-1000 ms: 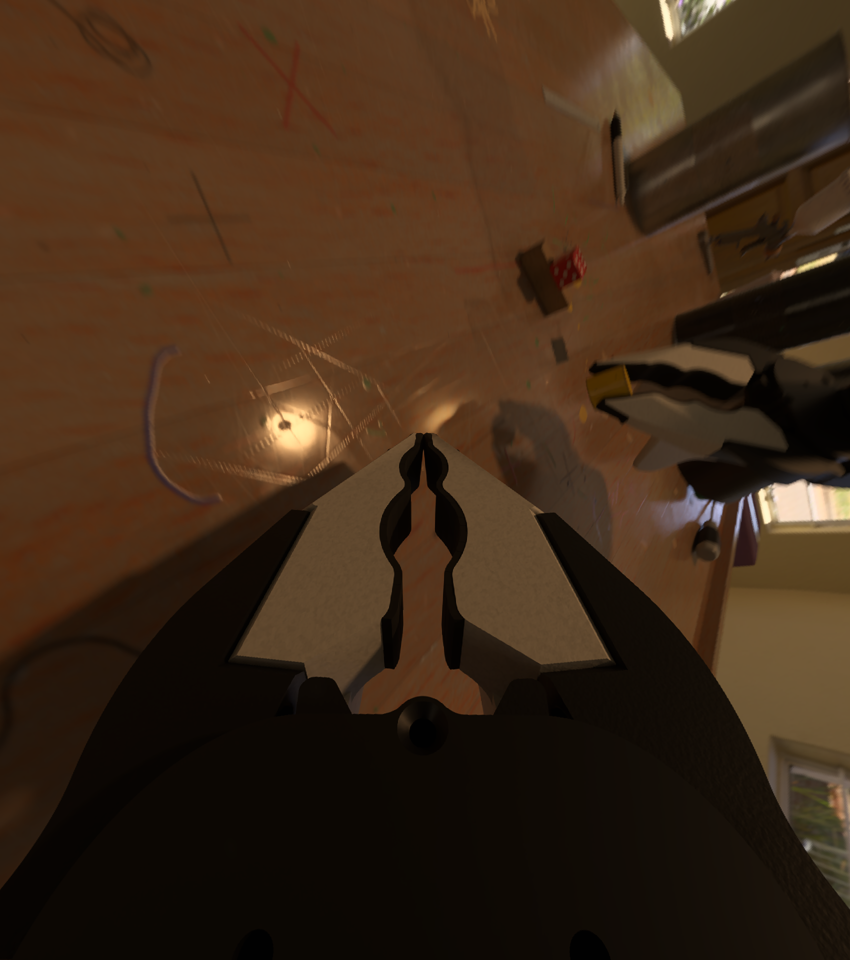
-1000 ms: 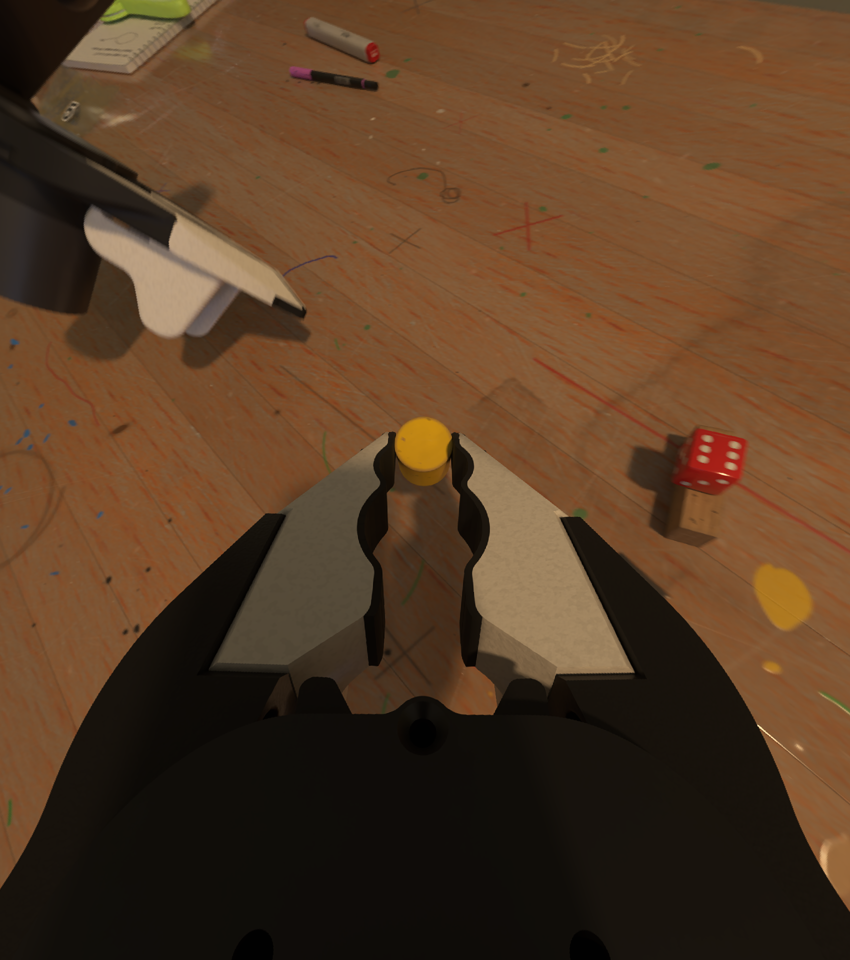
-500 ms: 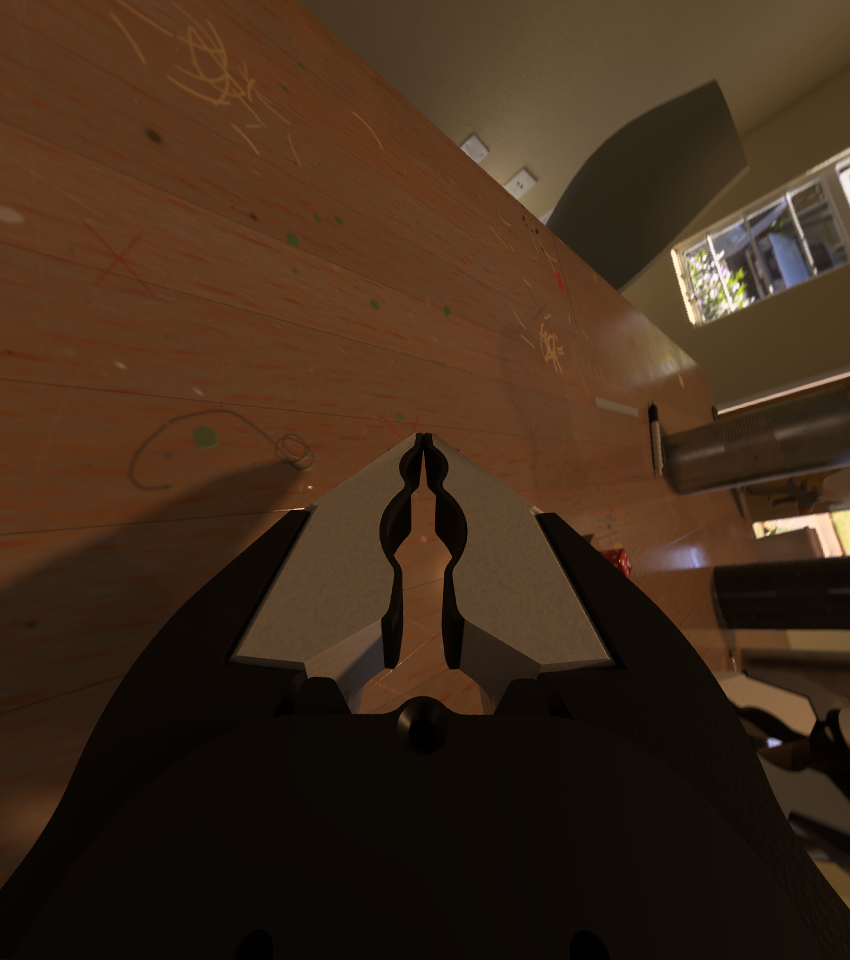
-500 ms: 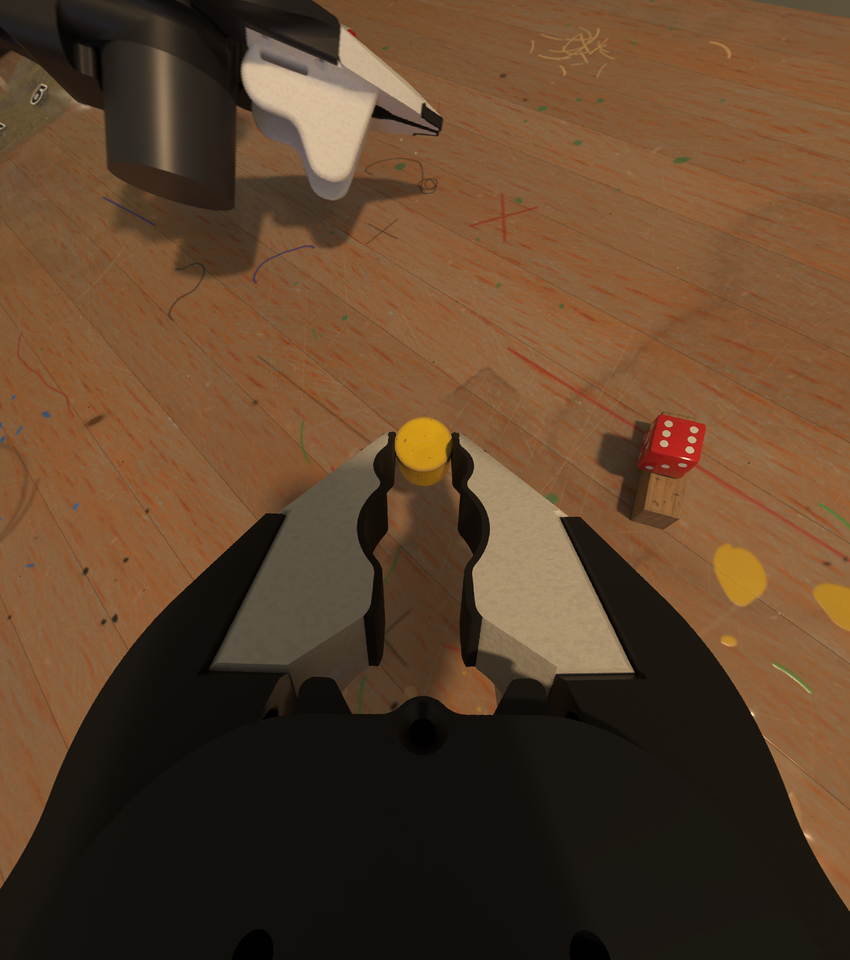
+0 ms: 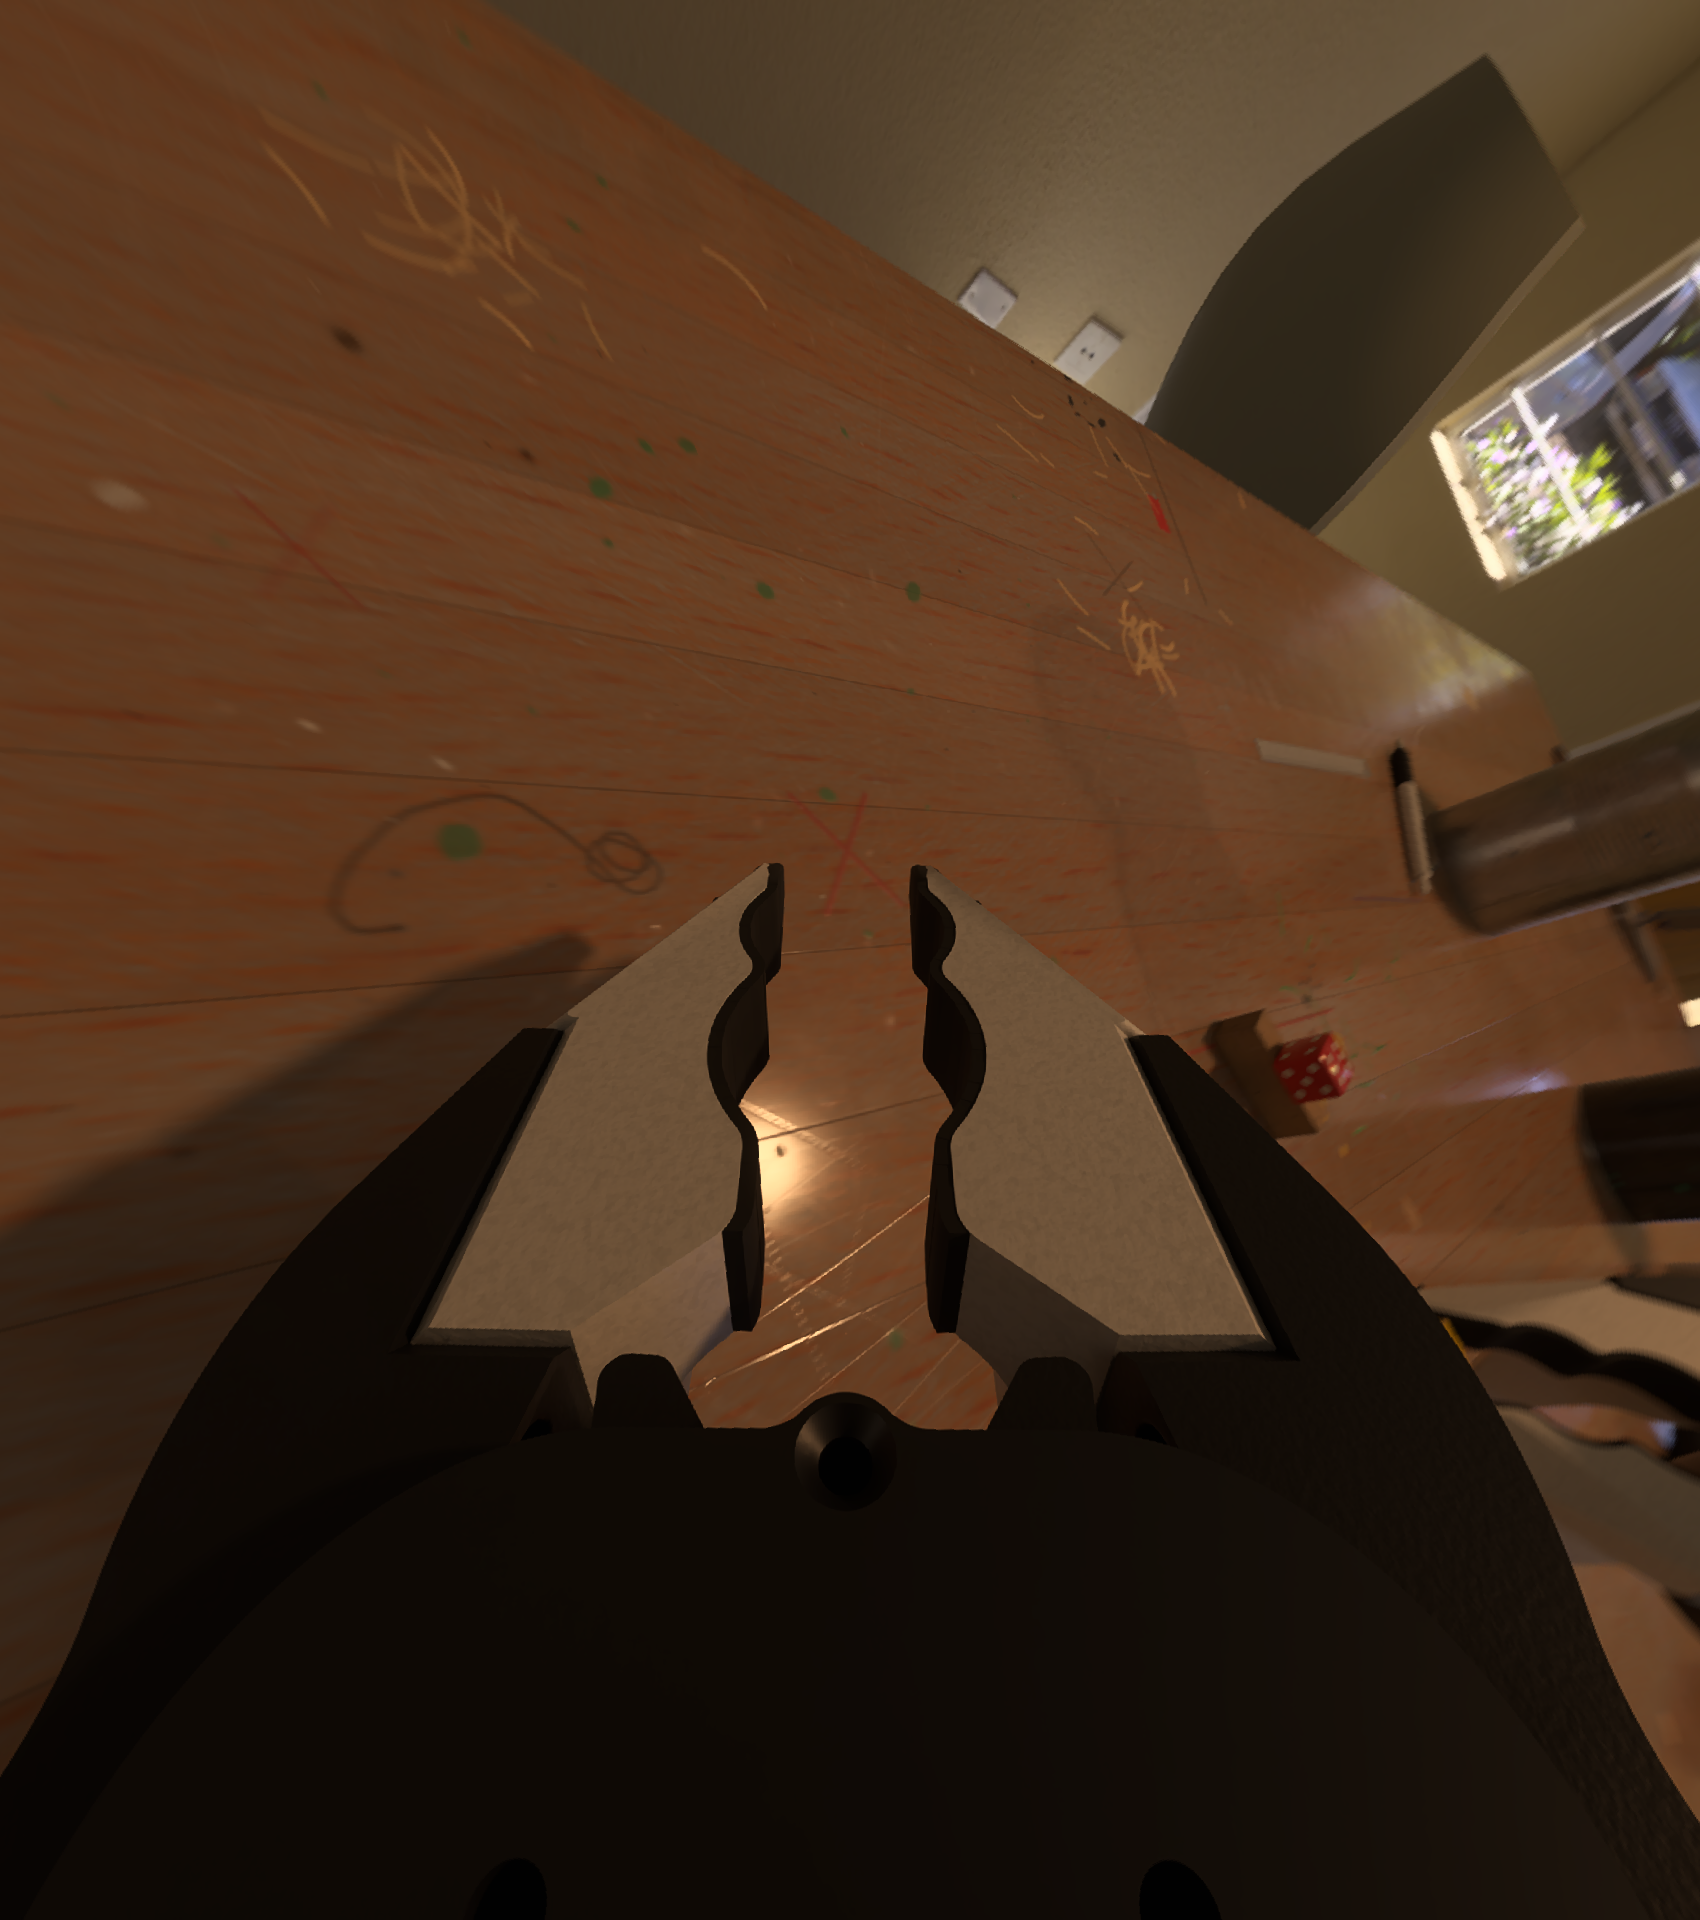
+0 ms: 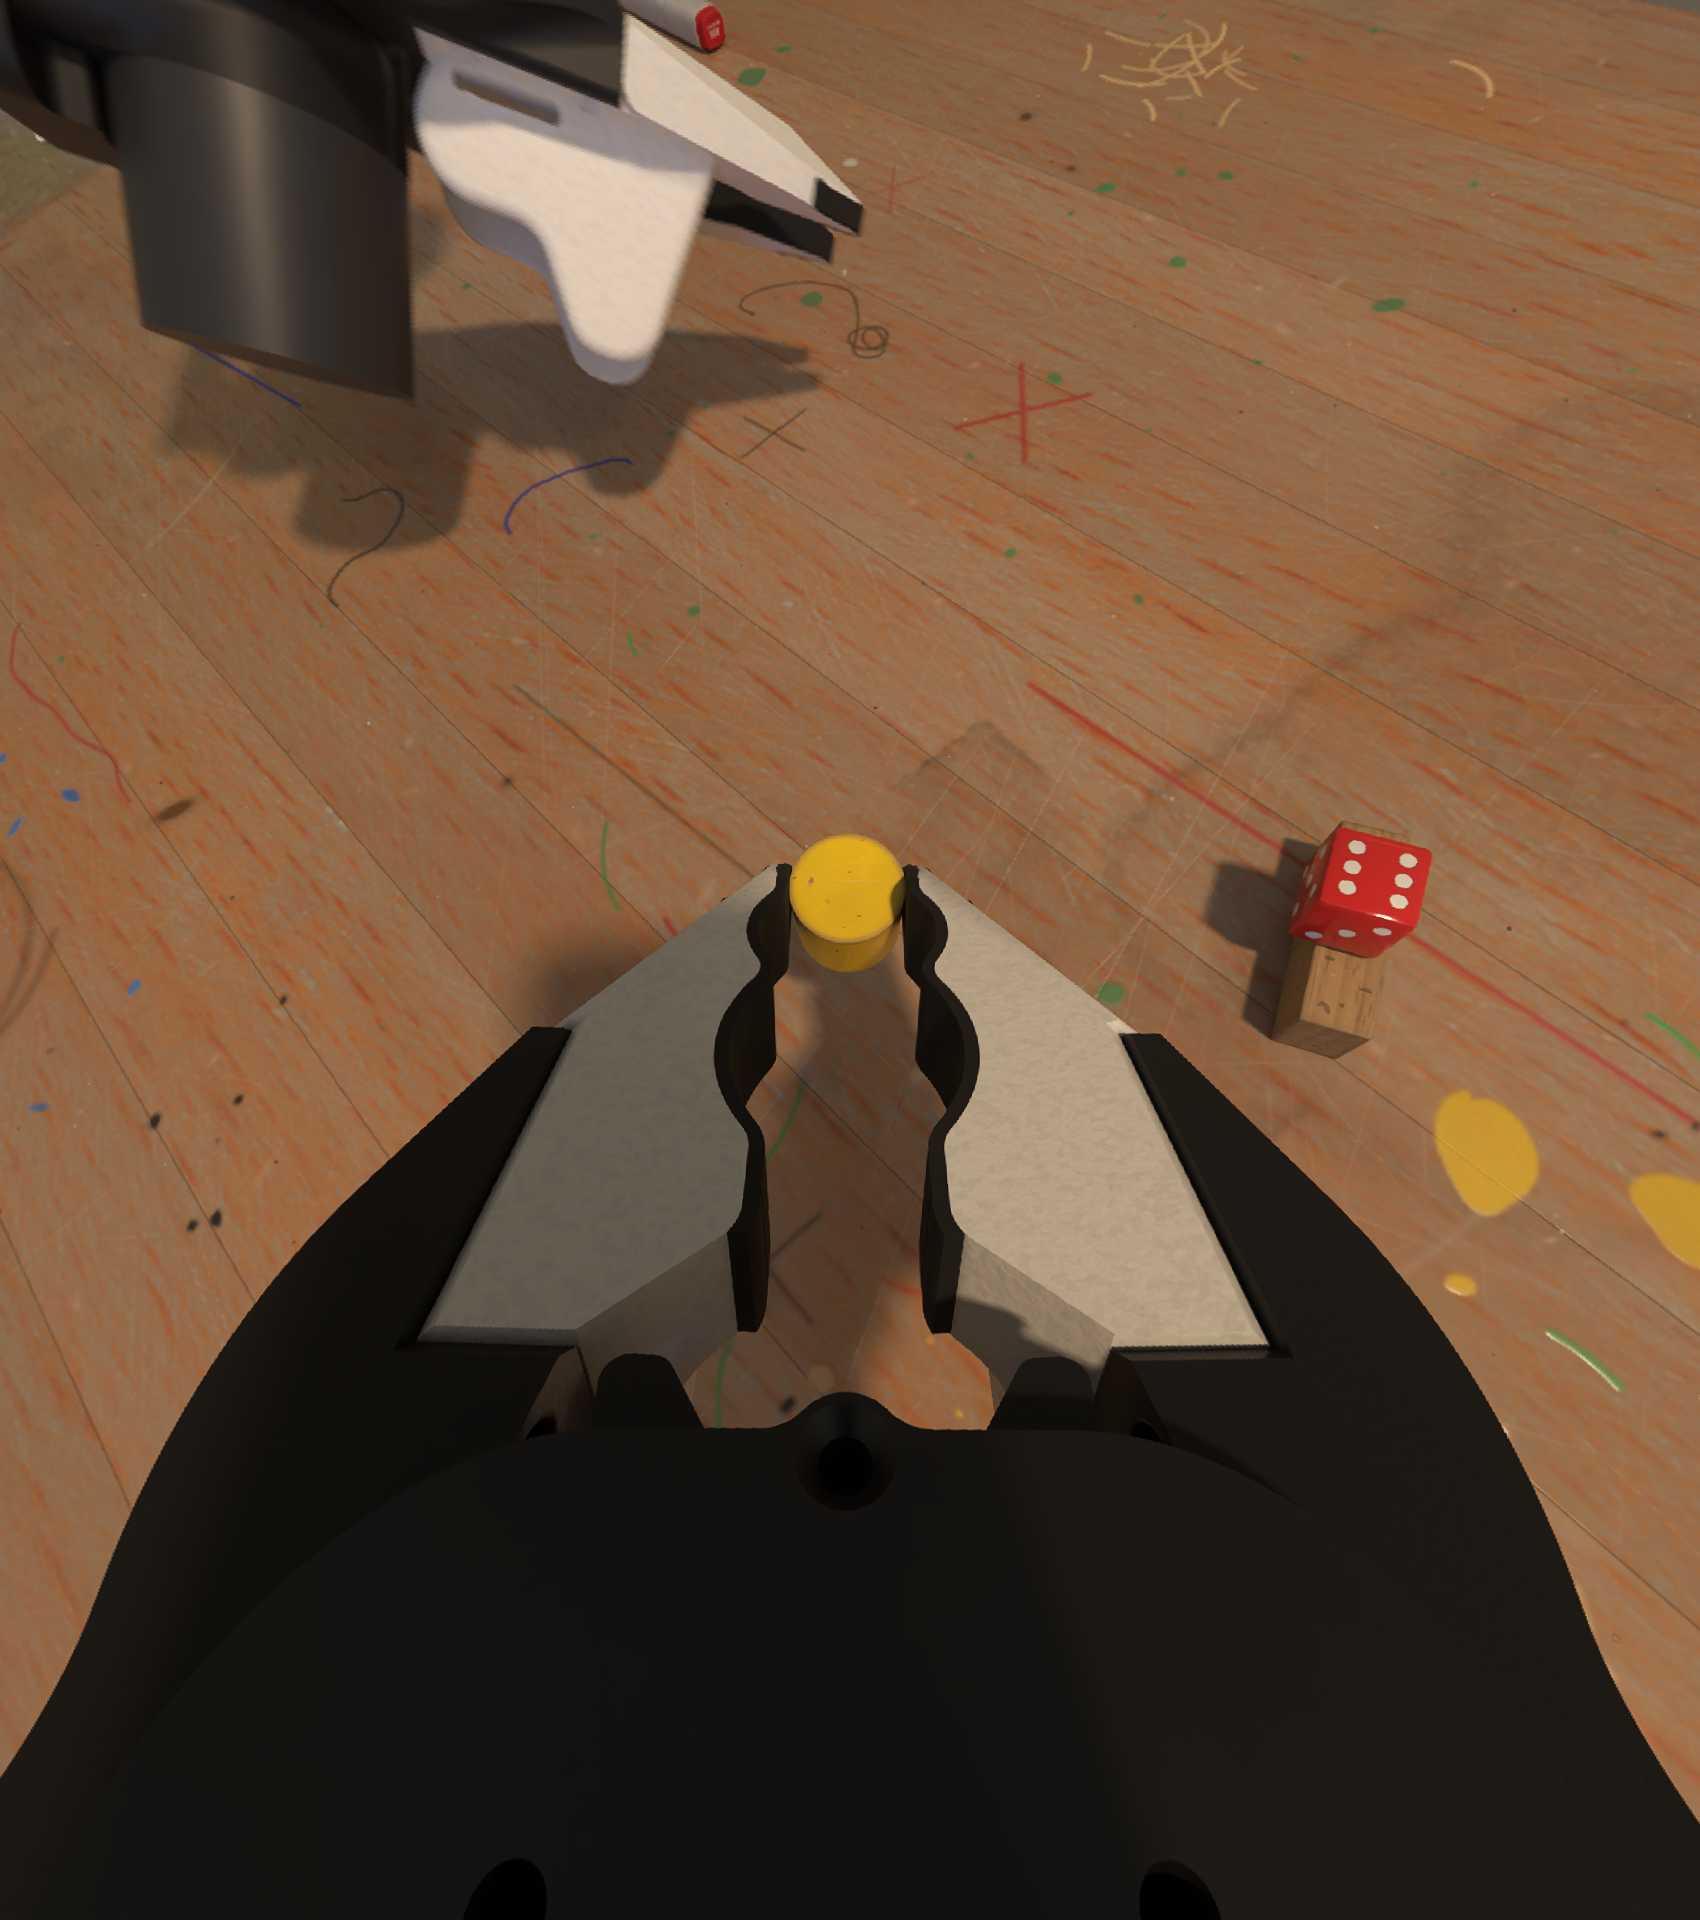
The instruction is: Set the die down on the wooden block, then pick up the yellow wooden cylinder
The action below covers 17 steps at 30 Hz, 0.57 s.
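Note:
My right gripper (image 6: 846, 883) is shut on the yellow wooden cylinder (image 6: 846, 902) and holds it above the wooden table. The red die (image 6: 1360, 890) sits on top of the small wooden block (image 6: 1329, 995) to the right of my fingers. The die (image 5: 1311, 1067) and the block (image 5: 1241, 1039) also show small in the left wrist view, at the right. My left gripper (image 5: 846, 878) is open and empty above the table. It appears in the right wrist view (image 6: 830, 213) at the upper left, away from the die.
The wooden table (image 6: 1241, 520) is marked with scribbles and paint spots. A marker (image 6: 685, 19) lies at its far edge. In the left wrist view a pen (image 5: 1409, 821) lies beside a grey cylinder (image 5: 1615, 831) near the table edge.
My left gripper has opened and has swung from facing the table to looking along it toward the wall. My right gripper has lifted slightly, still holding the cylinder.

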Available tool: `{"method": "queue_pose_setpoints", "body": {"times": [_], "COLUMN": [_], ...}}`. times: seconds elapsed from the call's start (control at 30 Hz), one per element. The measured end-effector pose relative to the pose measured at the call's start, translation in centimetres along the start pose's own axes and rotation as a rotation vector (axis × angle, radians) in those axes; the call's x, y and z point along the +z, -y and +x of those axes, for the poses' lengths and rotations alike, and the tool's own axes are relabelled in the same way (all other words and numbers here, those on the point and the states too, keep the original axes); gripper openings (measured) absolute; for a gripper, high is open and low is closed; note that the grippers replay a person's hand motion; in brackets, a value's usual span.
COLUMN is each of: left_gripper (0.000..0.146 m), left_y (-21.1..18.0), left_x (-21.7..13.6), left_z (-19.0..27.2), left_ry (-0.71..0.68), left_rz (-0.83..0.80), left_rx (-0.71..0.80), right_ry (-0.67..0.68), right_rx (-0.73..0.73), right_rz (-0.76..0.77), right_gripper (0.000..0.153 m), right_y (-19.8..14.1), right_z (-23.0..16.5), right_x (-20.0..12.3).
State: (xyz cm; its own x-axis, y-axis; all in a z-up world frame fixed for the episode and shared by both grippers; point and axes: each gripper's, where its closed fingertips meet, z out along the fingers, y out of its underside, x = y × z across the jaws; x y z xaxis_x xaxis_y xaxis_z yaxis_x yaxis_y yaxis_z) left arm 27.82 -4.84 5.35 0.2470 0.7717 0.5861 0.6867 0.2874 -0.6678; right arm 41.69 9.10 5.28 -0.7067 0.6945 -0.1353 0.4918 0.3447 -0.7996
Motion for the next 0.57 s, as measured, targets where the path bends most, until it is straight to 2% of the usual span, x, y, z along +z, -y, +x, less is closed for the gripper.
{"method": "queue_pose_setpoints", "body": {"times": [0.13, 0.2, 0.27, 0.33, 0.4, 0.5, 0.57], "left_gripper": [0.03, 0.042, 0.045, 0.051, 0.061, 0.089, 0.099], "left_y": [0.1, -0.4, -0.3, -0.2, -0.1, -0.3, -0.3], "left_x": [-3.5, -6.0, -8.6, -10.6, -11.3, -10.6, -10.0], "left_z": [-2.6, -5.7, -8.6, -10.5, -11.4, -12.3, -12.8], "left_ry": [0.102, 0.246, 0.388, 0.469, 0.465, 0.45, 0.456], "left_rz": [-0.042, -0.116, -0.137, -0.147, -0.14, -0.172, -0.174], "left_rx": [0.224, 0.374, 0.487, 0.505, 0.454, 0.364, 0.361], "right_ry": [-0.002, -0.006, -0.006, -0.003, 0.001, 0.002, -0.003], "right_rx": [-0.014, -0.024, -0.031, -0.036, -0.043, -0.065, -0.084], "right_rz": [-0.017, -0.022, -0.023, -0.024, -0.031, -0.038, -0.045], "right_gripper": [0.021, 0.021, 0.021, 0.021, 0.021, 0.021, 0.021], "right_y": [-0.2, -0.3, -0.2, -0.2, -0.3, -0.3, -0.3], "right_z": [-0.2, -0.3, -0.5, -0.7, -0.9, -1.4, -1.5], "right_x": [0.2, 0.3, 0.3, 0.4, 0.6, 0.8, 1.0]}}
